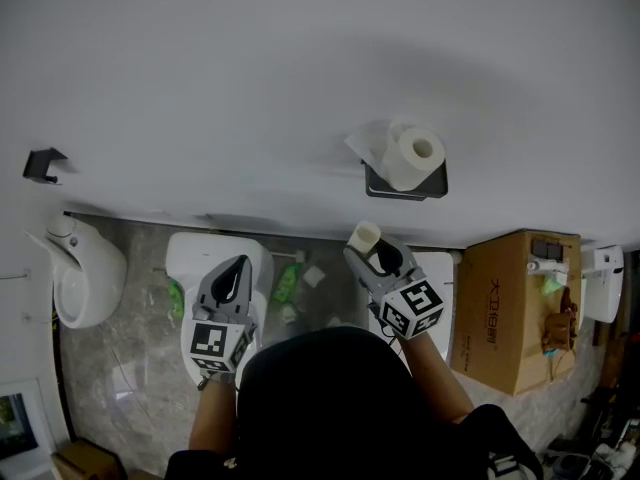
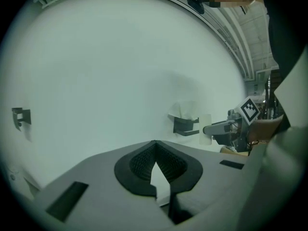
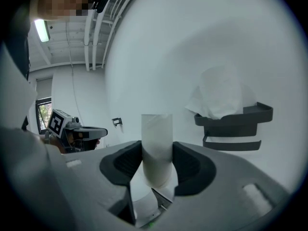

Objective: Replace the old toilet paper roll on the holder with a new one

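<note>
White wall (image 1: 200, 68); cardboard tube (image 3: 157, 148) clamped between right fingers (image 3: 188, 168).

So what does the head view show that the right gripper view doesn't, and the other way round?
Only the head view shows the floor below, with a white urinal and a cardboard box. Only the right gripper view shows a ceiling lamp, a window and, close up, the fingers pressing on both sides of the bare tube. Both show the right gripper holding that tube, the left gripper, and the dark wall holder carrying a paper roll.
</note>
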Tool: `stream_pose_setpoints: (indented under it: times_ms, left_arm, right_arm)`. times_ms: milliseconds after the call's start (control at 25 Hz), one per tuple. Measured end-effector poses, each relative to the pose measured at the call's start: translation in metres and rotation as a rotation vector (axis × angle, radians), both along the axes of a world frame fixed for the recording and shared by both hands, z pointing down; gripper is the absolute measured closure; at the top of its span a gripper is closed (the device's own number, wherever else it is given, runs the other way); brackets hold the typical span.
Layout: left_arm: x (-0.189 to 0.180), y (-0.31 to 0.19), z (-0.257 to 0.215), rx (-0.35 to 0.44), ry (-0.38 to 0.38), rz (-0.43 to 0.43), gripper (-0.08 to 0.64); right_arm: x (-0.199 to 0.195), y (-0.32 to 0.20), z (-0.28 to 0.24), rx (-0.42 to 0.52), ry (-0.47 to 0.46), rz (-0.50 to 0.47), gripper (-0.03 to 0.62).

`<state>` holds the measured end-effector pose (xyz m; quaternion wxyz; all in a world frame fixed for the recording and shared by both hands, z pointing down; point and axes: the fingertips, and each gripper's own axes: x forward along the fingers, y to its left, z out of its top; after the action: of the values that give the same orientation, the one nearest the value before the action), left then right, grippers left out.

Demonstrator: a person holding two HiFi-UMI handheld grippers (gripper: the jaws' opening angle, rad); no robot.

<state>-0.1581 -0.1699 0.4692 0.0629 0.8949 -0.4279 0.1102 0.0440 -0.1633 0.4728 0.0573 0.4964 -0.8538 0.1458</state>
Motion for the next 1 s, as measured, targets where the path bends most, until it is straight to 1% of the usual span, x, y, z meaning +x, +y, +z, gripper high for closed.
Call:
stream_pose_setpoints:
  times_ms: [280,400,520,600,1000]
  left_arm:
    - [-0.003,-0.004,0.004,-0.013,0.006,-0.032,0.546]
    - [-0.004,-0.005,0.004,-0.015,0.011,-0.04,0.546]
    - [-0.004,-0.008,0.002,-0.014,0.02,-0.051,0.546]
    - [-0.002,-0.009,0.002,-0.012,0.021,-0.046,0.546]
    - [0.008,-0.016,-0.006,0.019,0.015,-0.007,0.546]
  right_arm:
    - [-0.009,-0.01,0.003,-0.007,0.002,-0.038,0.402]
    - [-0.008,-0.013,0.002,-0.001,0.008,-0.033,0.402]
    - [-0.006,-0.014,0.001,0.017,0.037,-0.027,0.403]
    - [-0.005,-0.014,0.001,0.028,0.047,-0.028,0.403]
    - [0.005,-0.015,-0.013,0.069,0.04,0.012,0.403]
